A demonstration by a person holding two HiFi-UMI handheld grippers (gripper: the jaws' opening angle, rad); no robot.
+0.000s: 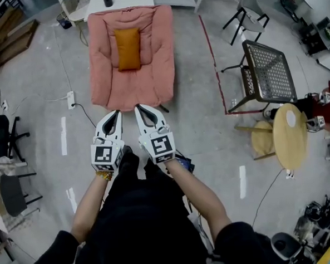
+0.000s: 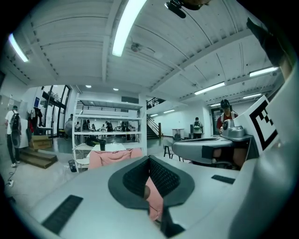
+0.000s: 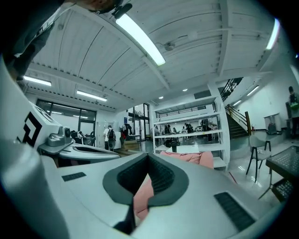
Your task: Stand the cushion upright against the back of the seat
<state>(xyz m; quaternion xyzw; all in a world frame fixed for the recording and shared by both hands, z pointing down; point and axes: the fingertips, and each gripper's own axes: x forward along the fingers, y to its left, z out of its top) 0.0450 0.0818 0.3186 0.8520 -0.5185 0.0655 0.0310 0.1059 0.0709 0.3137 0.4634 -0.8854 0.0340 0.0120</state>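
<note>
Cushion (image 1: 128, 48) rests inside the pink seat (image 1: 103, 76).

Orange oblong cushion (image 1: 128, 48) centred on pink seat (image 1: 103, 76), near its back.

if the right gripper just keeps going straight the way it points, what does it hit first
Probably the pink seat, straight ahead of the shut right gripper; nothing shows between them. Whether it meets the front edge or the back by the orange cushion is unclear.
</note>
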